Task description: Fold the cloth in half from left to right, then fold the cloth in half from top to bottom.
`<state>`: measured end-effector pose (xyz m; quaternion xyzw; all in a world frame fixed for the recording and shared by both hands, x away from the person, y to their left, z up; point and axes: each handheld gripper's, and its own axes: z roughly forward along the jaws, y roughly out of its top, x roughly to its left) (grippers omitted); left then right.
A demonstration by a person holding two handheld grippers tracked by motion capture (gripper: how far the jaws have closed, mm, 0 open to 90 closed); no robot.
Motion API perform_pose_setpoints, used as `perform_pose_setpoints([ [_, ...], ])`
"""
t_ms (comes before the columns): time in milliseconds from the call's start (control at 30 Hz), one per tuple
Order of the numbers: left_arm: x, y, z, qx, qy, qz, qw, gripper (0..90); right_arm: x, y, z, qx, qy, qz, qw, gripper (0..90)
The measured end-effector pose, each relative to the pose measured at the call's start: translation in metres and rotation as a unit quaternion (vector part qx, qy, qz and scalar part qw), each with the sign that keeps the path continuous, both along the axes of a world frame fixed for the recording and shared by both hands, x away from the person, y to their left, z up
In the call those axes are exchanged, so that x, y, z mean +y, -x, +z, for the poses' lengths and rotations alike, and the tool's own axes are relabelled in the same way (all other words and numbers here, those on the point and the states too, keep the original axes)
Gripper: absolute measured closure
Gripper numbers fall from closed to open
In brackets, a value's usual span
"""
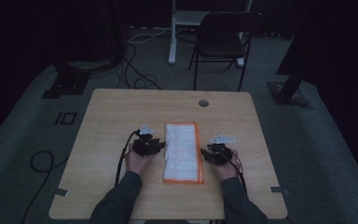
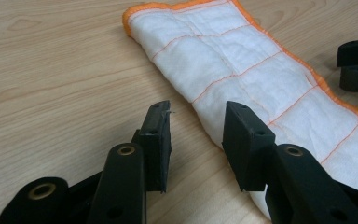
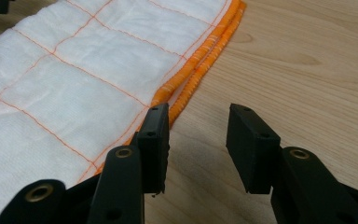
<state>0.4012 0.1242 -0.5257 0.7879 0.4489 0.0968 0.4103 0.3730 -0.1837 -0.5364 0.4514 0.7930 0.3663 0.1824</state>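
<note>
A folded white cloth with orange edging lies lengthwise at the centre of the table, just below the middle of the high view. The left gripper sits at the cloth's left edge and the right gripper at its right edge, one on each long side.

Both sets of jaws stand partly open with nothing between them. In the left gripper view, bare wood shows in the gap and the cloth runs from the top centre to the lower right, passing behind the right-hand jaw. In the right gripper view, the left-hand jaw rests at the doubled orange hem and the gap lies over wood.

The step looks like the pause between folds, with neither side gripped. A next fold would call for each gripper to slide a jaw under an edge or corner and pinch the layers together.

The table is pale wood grain with a round cable port at upper right. Beyond it, the dim room holds a black chair, floor cables and dark stands.
</note>
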Motion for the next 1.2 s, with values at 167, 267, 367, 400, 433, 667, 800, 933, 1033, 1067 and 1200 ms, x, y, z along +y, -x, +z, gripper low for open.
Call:
perform_pose_setpoints([
  [167, -0.006, -0.005, 0.001, 0.001, 0.005, 0.003, 1.0000, 61.8, 0.003, 0.000, -0.001, -0.002, 0.000, 0.004, 1.0000, 58.7],
  [267, -0.009, -0.007, 0.000, 0.005, 0.004, 0.005, 1.0000, 61.2, 0.003, -0.001, 0.000, -0.003, -0.003, 0.003, 1.0000, 58.7],
  [367, -0.011, -0.008, -0.001, 0.006, 0.005, 0.007, 0.9999, 60.2, 0.004, -0.002, 0.000, -0.003, -0.005, 0.003, 1.0000, 58.7],
  [400, -0.012, -0.008, -0.002, 0.008, 0.005, 0.007, 0.9999, 60.2, 0.005, -0.002, 0.000, -0.002, -0.005, 0.004, 1.0000, 58.7],
  [433, -0.012, -0.009, -0.003, 0.008, 0.004, 0.007, 0.9999, 59.9, 0.006, -0.003, 0.000, -0.002, -0.007, 0.004, 1.0000, 58.7],
  [667, -0.015, -0.012, -0.005, 0.015, 0.002, 0.018, 0.9997, 58.6, 0.013, -0.009, 0.004, -0.005, -0.013, 0.007, 0.9999, 58.1],
  [800, -0.016, -0.014, -0.007, 0.023, 0.002, 0.021, 0.9995, 58.1, 0.019, -0.017, 0.004, -0.001, -0.015, 0.002, 0.9999, 58.4],
  [933, -0.016, -0.018, -0.010, 0.030, 0.005, 0.028, 0.9992, 57.5, 0.024, -0.029, 0.004, 0.003, -0.021, -0.007, 0.9998, 60.1],
  [1033, -0.015, -0.022, -0.012, 0.035, 0.010, 0.035, 0.9987, 57.2, 0.027, -0.038, 0.005, 0.007, -0.025, -0.015, 0.9995, 61.4],
  [1067, -0.015, -0.023, -0.012, 0.036, 0.012, 0.037, 0.9986, 57.1, 0.027, -0.042, 0.005, 0.010, -0.026, -0.017, 0.9995, 61.9],
  [1200, -0.018, -0.028, -0.013, 0.038, 0.011, 0.039, 0.9984, 57.3, 0.030, -0.054, 0.002, 0.018, -0.021, -0.028, 0.9992, 68.8],
])
